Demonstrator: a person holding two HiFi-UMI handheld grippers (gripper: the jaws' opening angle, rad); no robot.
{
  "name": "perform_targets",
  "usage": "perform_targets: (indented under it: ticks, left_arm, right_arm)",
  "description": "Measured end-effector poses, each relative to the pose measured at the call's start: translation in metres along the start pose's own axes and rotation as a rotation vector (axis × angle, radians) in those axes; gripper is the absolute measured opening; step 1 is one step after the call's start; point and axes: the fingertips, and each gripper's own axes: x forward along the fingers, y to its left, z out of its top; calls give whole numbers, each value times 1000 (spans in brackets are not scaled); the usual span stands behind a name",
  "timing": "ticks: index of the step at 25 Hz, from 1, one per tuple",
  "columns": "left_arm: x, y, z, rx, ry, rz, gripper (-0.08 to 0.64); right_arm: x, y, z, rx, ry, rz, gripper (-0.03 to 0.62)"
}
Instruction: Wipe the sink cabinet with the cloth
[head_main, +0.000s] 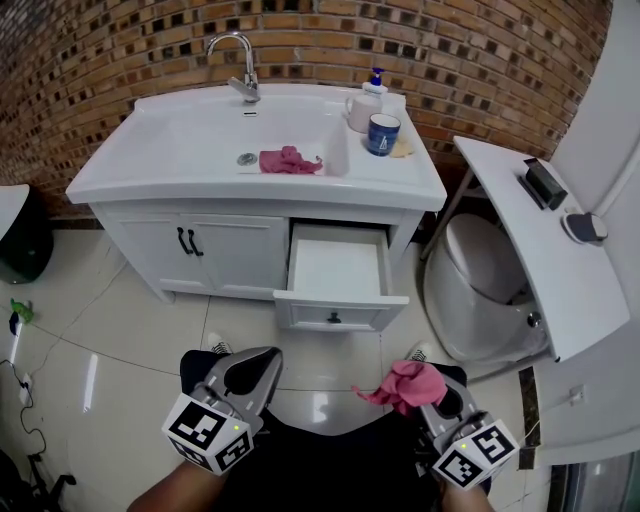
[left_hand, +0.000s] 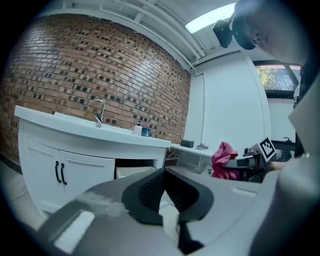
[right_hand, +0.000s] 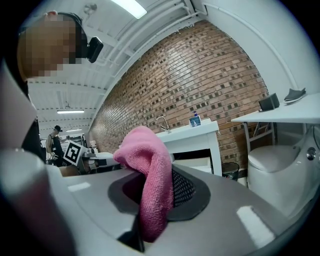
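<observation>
**Loose cloth and open drawer are the main risks**

The pink cloth (right_hand: 150, 175) is clamped between the jaws of the right gripper (head_main: 432, 388), but only a narrow part of it is pinched. The rest is bunched above the jaws and hangs to one side. It is judged that the cloth can be pulled out of the grip when it is pressed and dragged along the sink cabinet (head_main: 215, 250).

A drawer (head_main: 340, 315) is pulled out of the cabinet front, at 12 o'clock from the person. A gripper can be knocked against its corner during a wide stroke, or the hanging cloth can be caught on it.

On the countertop, at 1 o'clock, a blue mug (head_main: 382, 133) and a soap dispenser (head_main: 364, 108) are placed close together. They can be pushed over if the top is wiped without care. A second pink cloth (head_main: 290, 160) is lying in the basin (head_main: 200, 135), beside the drain.

Both grippers are held low and close to the body, well apart from the cabinet. The right one is seen at 5 o'clock of the head view, and the left gripper (head_main: 262, 366) at 7 o'clock. Both are pointed forward, toward the cabinet. The jaws of the left gripper are closed together, and nothing is seen between them.
</observation>
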Motion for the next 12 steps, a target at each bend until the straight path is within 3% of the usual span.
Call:
perform_targets:
  ticks: [12]
  left_arm:
    - [2, -2, -2, 4, 5, -5, 6]
  right_arm:
    - [-2, 5, -2, -30, 0, -2, 80]
